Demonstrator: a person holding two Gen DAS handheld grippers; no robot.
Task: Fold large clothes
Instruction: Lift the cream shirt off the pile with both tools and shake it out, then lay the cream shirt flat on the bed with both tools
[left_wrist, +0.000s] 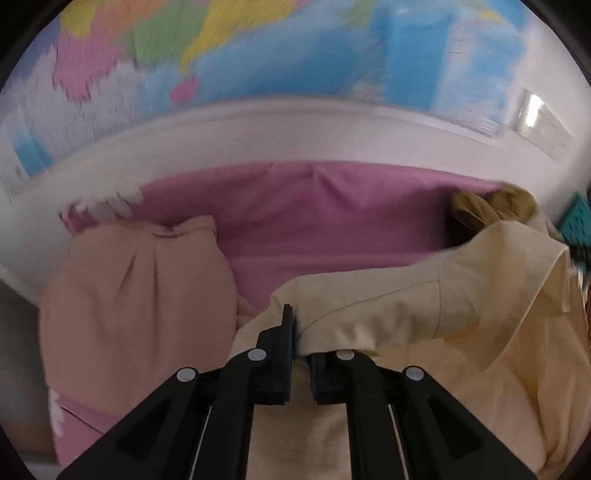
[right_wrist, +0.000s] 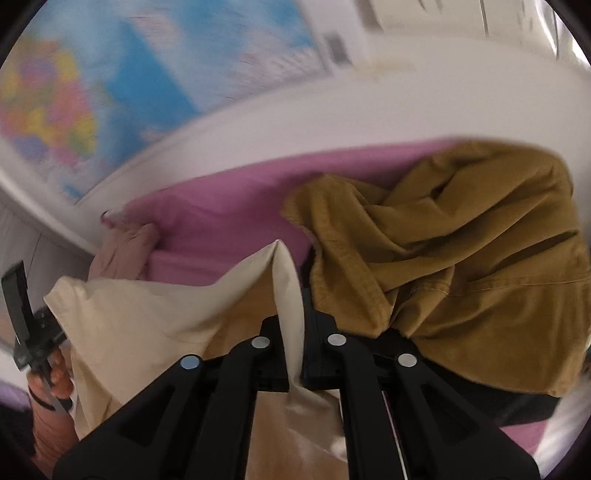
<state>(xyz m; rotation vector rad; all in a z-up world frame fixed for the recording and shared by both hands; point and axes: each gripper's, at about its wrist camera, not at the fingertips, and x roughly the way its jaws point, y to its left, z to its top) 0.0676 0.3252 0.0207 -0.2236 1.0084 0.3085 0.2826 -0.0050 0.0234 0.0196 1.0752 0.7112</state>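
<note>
The left gripper's fingers (left_wrist: 300, 332) and the right gripper's fingers (right_wrist: 295, 325) each pinch a fold of the pale cream cotton shirt (left_wrist: 388, 302), held over the pink sheeted bed (left_wrist: 314, 214), between a folded beige garment (left_wrist: 136, 288) and a crumpled mustard corduroy jacket (right_wrist: 461, 258).

A colourful wall map (left_wrist: 258, 55) hangs above the pink-sheeted bed (left_wrist: 314, 221).
</note>
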